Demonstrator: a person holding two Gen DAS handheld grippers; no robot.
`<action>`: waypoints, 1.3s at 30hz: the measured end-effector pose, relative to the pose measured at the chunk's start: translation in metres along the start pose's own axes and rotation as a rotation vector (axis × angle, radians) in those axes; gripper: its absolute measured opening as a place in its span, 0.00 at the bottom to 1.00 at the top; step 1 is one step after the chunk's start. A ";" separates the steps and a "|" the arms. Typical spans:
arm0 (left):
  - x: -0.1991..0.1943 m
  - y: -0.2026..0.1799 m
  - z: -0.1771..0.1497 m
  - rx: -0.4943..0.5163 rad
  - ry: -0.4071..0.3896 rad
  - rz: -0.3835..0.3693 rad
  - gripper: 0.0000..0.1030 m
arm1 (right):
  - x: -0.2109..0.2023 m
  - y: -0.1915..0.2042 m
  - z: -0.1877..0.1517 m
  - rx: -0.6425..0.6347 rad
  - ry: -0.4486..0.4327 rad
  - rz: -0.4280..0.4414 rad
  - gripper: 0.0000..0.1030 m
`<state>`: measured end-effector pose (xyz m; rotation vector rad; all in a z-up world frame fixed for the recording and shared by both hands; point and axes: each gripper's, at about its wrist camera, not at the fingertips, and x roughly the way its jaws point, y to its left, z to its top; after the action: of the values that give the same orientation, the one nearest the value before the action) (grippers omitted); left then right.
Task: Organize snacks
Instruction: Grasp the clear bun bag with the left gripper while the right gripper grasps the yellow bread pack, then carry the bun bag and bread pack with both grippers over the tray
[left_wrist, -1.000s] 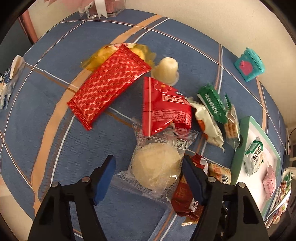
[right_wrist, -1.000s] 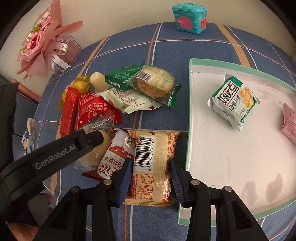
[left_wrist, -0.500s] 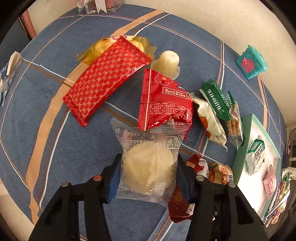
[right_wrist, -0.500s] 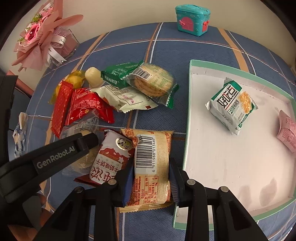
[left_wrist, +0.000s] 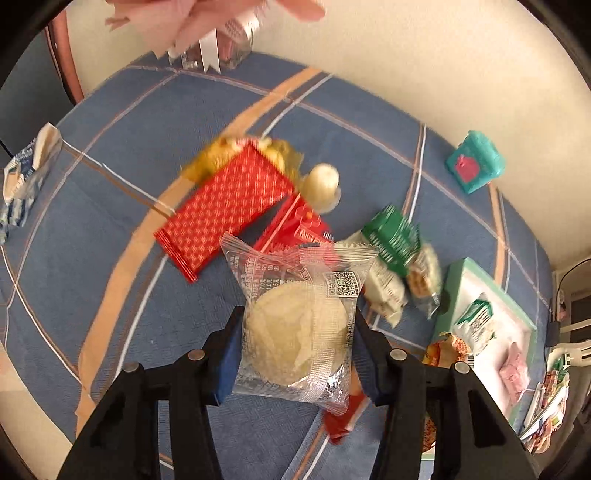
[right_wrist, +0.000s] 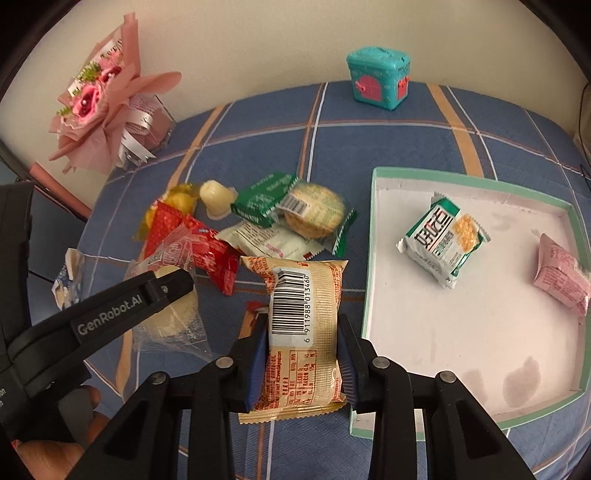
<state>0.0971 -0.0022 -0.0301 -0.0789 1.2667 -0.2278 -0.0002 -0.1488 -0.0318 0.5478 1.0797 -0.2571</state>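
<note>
My left gripper (left_wrist: 297, 321) is shut on a round pale pastry in a clear wrapper (left_wrist: 299, 332) and holds it above the blue checked tablecloth (left_wrist: 110, 258). My right gripper (right_wrist: 302, 325) is shut on a beige-orange packet with a barcode (right_wrist: 301, 288), lifted just left of the teal-rimmed white tray (right_wrist: 369, 295). In the tray lie a green-white packet (right_wrist: 443, 242) and a pink packet (right_wrist: 561, 277). The loose pile holds a long red packet (left_wrist: 225, 206), a second red packet (left_wrist: 295, 229), a green packet (left_wrist: 391, 236), a jelly cup (left_wrist: 323, 182) and a wrapped round cracker (right_wrist: 314, 210).
A teal toy box (right_wrist: 378, 77) stands at the back by the wall, and a pink bouquet (right_wrist: 103, 103) at the back left. A blue-white wrapper (left_wrist: 26, 177) lies at the table's left edge. A person's hand (right_wrist: 74, 424) holds the left gripper at lower left.
The left jaws closed on the clear-wrapped pastry and raised it off the cloth. The right jaws tightened on the barcode packet and lifted it too.
</note>
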 end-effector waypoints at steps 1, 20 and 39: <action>-0.007 -0.001 0.000 -0.001 -0.015 -0.007 0.53 | -0.006 0.000 0.001 0.000 -0.014 0.005 0.36; -0.043 -0.054 -0.017 0.117 -0.059 -0.064 0.53 | -0.038 -0.057 0.004 0.117 -0.046 -0.056 0.36; -0.035 -0.182 -0.084 0.420 0.017 -0.153 0.53 | -0.091 -0.180 -0.002 0.344 -0.138 -0.155 0.36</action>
<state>-0.0155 -0.1664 0.0114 0.1874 1.2077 -0.6227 -0.1255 -0.3047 -0.0046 0.7425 0.9492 -0.6163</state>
